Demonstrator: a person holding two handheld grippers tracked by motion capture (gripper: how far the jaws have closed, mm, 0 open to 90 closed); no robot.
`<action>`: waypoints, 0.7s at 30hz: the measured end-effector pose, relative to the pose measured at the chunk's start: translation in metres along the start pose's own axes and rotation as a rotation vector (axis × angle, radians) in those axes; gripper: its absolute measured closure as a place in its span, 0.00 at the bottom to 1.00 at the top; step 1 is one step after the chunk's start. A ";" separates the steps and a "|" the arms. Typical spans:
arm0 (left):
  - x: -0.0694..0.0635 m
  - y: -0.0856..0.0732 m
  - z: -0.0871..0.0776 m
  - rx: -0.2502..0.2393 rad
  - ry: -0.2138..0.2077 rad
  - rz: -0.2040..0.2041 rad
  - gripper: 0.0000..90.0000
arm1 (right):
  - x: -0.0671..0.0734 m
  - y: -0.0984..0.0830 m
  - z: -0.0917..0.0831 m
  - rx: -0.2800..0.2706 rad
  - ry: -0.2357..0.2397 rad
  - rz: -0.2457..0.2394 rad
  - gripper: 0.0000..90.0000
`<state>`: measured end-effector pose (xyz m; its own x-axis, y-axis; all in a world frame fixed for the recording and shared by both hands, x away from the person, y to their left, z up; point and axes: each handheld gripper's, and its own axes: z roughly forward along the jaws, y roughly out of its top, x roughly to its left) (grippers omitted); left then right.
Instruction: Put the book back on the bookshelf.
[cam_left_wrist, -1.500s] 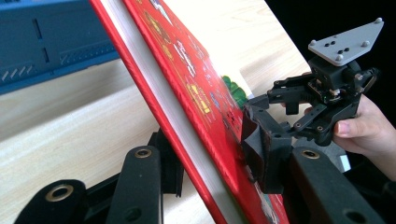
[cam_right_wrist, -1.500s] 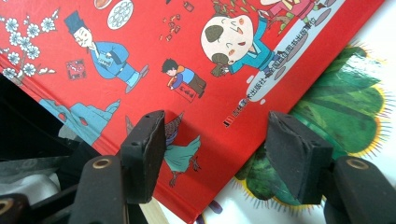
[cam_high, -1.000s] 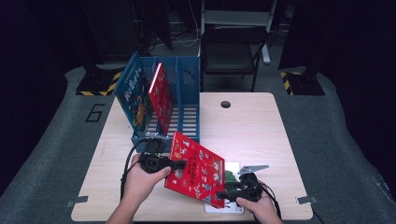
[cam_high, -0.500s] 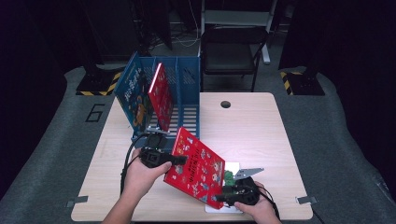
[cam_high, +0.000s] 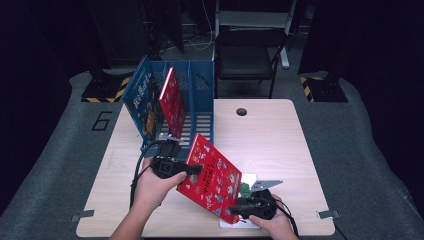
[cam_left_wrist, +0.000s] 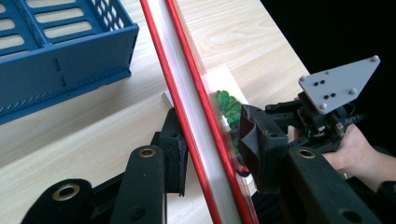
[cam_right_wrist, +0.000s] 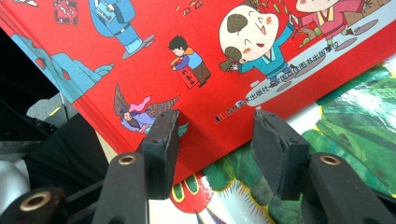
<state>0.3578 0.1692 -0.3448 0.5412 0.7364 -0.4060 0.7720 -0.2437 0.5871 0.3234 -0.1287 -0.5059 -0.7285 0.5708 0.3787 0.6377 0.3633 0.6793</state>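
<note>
Under red book (cam_high: 212, 181), green book (cam_high: 244, 189) mostly hidden, title unreadable.

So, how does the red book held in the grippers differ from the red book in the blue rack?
The held red book is tilted above the table, clamped at its edge by the left gripper; the racked red book stands leaning inside the blue rack, touched by no gripper. The held one shows its illustrated cover upward; the racked one faces sideways. Both have red covers.
</note>
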 end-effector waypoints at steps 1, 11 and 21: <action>0.000 0.000 0.000 0.004 -0.001 0.003 0.70 | 0.000 0.000 0.000 0.000 0.002 -0.001 0.57; -0.005 -0.004 0.005 0.032 -0.007 0.003 0.67 | -0.001 -0.002 0.000 -0.008 0.005 0.014 0.57; -0.008 -0.011 0.004 0.042 -0.006 0.010 0.70 | -0.001 -0.003 0.000 -0.012 0.008 0.018 0.57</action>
<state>0.3463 0.1635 -0.3514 0.5509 0.7302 -0.4042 0.7796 -0.2774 0.5615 0.3223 -0.1304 -0.5082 -0.7189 0.5714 0.3960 0.6477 0.3438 0.6799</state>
